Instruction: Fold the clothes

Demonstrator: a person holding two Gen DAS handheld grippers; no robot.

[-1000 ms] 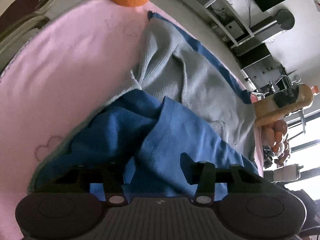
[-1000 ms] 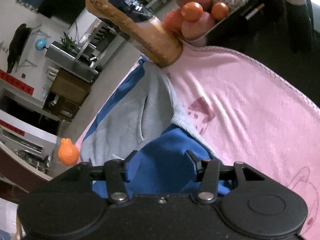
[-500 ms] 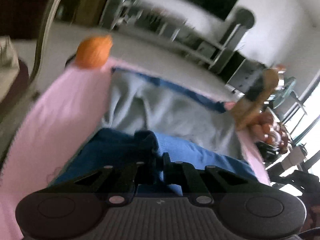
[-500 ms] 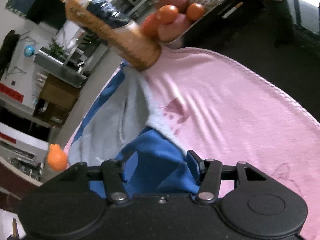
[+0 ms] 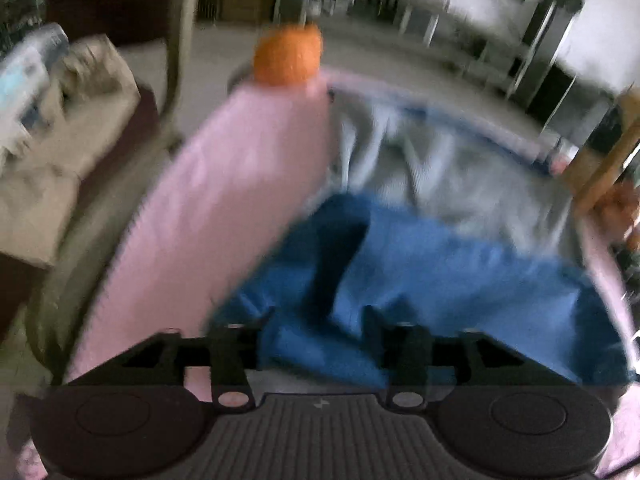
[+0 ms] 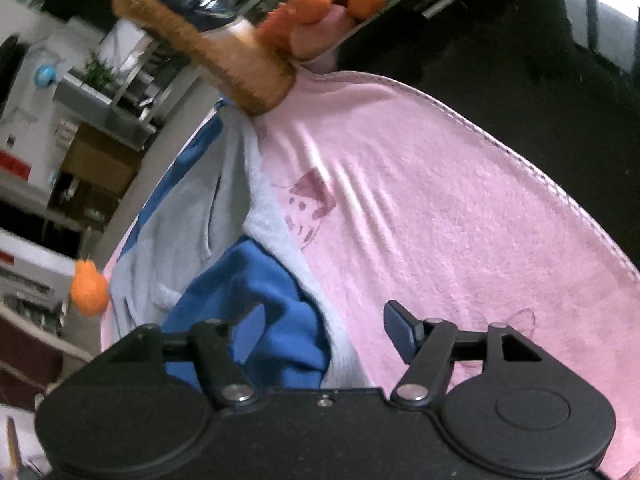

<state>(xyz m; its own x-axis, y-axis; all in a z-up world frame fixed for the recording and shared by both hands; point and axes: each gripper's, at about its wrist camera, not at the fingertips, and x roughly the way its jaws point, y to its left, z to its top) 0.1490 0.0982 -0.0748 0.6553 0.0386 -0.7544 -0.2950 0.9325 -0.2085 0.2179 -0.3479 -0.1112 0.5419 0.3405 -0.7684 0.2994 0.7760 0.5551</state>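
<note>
A blue garment (image 5: pixel 460 264) with a pale grey inside (image 5: pixel 460 168) lies on a pink blanket (image 5: pixel 224 208). The left wrist view is blurred. My left gripper (image 5: pixel 316 320) hangs over the near blue fold. Its jaws are opening, with the cloth lying loose between and under the fingers. In the right wrist view the same blue fold (image 6: pixel 256 280) and grey edge (image 6: pixel 176 232) sit at the garment's right side. My right gripper (image 6: pixel 322 316) is over that edge with its jaws opening. The left finger stands over blue cloth and the right finger (image 6: pixel 396 320) over bare pink blanket (image 6: pixel 440 200).
An orange fruit (image 5: pixel 288 56) sits at the blanket's far corner and appears small as the orange (image 6: pixel 90 290) at the left of the right wrist view. A brown bottle (image 6: pixel 224 52) stands beside a tray of fruit (image 6: pixel 320 4). A chair with a beige cushion (image 5: pixel 60 140) is at the left.
Half a second ago the left gripper was shut on a pinch of blue cloth; now its fingers stand apart and its view has swung. The right jaws have widened.
</note>
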